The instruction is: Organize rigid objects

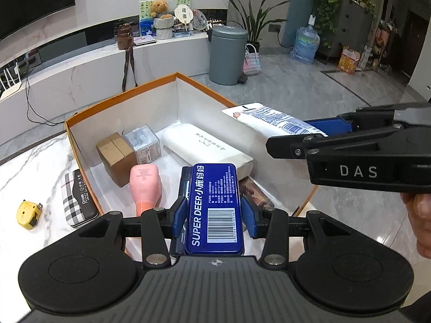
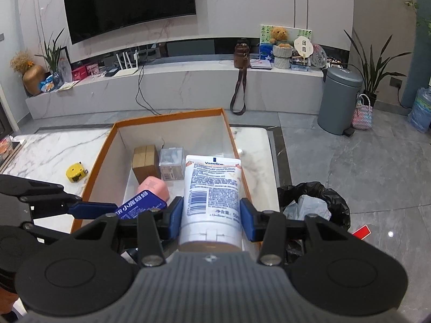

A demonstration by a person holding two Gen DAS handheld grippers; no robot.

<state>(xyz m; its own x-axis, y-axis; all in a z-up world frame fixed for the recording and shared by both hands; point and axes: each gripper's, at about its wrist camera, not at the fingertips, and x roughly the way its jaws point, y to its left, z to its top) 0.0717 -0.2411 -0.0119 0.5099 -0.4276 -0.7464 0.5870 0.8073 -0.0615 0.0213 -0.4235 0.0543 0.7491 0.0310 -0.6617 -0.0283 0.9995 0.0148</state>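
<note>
My left gripper point(image 1: 214, 212) is shut on a blue Super Deer tin point(image 1: 214, 210) and holds it over the near end of the orange-edged box point(image 1: 121, 95). My right gripper point(image 2: 211, 212) is shut on a white Vaseline tube point(image 2: 212, 188) above the box's right side; the tube also shows in the left wrist view point(image 1: 269, 121). Inside the box lie a brown carton point(image 1: 115, 156), a clear cube point(image 1: 142, 142), a white case point(image 1: 204, 145) and a pink bottle point(image 1: 145, 185).
A plaid case point(image 1: 78, 199) and a yellow tape measure point(image 1: 27, 212) lie on the marble table point(image 1: 32, 167) left of the box. A black-bagged waste bin point(image 2: 315, 204) stands on the floor to the right. A grey pedal bin point(image 2: 339, 99) is farther back.
</note>
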